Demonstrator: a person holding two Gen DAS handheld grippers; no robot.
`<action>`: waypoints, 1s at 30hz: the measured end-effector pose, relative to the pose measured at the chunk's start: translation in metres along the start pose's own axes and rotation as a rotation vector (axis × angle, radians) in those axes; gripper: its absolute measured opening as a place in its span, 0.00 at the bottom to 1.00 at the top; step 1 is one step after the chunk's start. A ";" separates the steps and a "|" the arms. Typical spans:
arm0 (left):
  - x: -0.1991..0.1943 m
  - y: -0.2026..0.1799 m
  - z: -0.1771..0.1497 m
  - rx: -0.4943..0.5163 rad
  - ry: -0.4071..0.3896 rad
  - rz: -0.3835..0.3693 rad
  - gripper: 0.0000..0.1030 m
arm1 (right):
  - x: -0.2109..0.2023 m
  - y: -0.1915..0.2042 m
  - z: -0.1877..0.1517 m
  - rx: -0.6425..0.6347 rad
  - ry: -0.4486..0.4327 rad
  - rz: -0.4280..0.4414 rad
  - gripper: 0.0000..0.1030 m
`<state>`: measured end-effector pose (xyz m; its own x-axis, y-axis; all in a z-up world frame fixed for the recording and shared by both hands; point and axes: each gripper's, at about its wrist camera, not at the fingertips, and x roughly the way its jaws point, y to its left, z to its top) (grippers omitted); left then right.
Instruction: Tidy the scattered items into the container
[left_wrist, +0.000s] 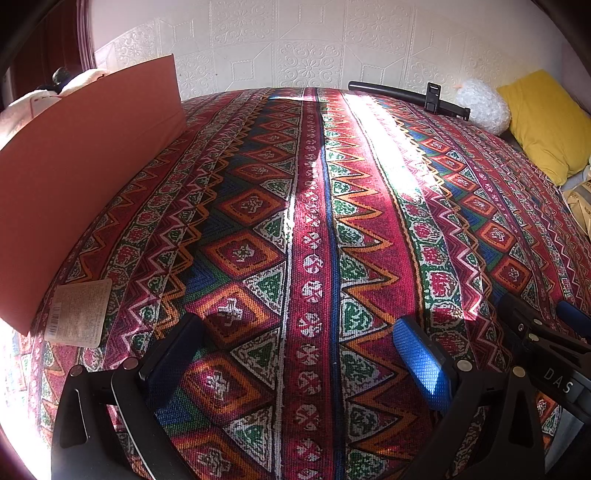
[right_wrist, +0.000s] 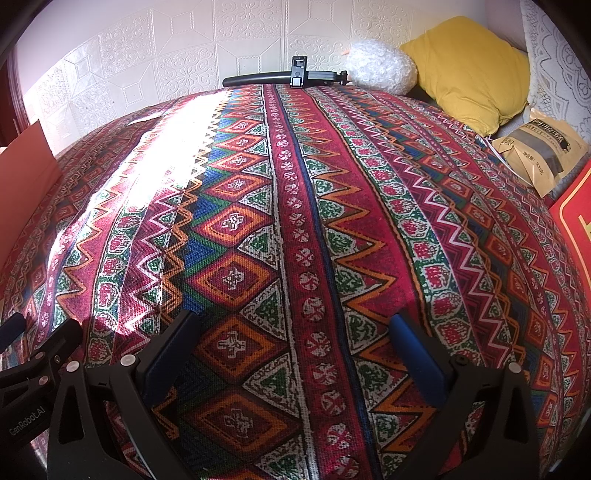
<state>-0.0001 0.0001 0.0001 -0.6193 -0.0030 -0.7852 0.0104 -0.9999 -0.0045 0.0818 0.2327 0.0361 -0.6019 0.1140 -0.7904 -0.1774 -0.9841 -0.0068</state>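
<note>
A: Where does the long black selfie stick with its phone clamp (right_wrist: 284, 78) lie from the tongs?

B: At the far edge of the bed with the red patterned woven cover (right_wrist: 295, 221), against the embossed white wall; well apart from both pairs, straight ahead; its long axis runs left to right, across the line of approach, so the fingers would close over its thin width.

A: Which hand is nearer?

B: I judge the right tongs (right_wrist: 291, 354); from there the stick sits near the middle, whereas from the left tongs (left_wrist: 299, 358) it lies off to the right (left_wrist: 410, 96); both pairs are spread wide with nothing between them, low over the cover.

A: And the container?

B: Likely the terracotta cardboard box (left_wrist: 85, 166) just beside the left tongs, on the left; its inside is hidden; a white fluffy toy (right_wrist: 380, 66) touches the stick's right end.
</note>
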 end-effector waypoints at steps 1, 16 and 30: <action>0.000 0.000 0.000 0.000 0.000 0.000 1.00 | 0.000 0.000 0.000 0.000 0.000 0.000 0.99; 0.000 0.000 0.000 0.000 0.000 0.000 1.00 | 0.000 0.000 0.000 0.000 0.000 0.000 0.99; 0.000 -0.003 0.002 0.002 0.001 0.003 1.00 | 0.005 -0.005 0.000 0.004 0.001 0.003 1.00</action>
<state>-0.0018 0.0027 0.0009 -0.6183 -0.0058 -0.7859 0.0108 -0.9999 -0.0012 0.0801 0.2380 0.0321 -0.6021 0.1107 -0.7907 -0.1788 -0.9839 -0.0016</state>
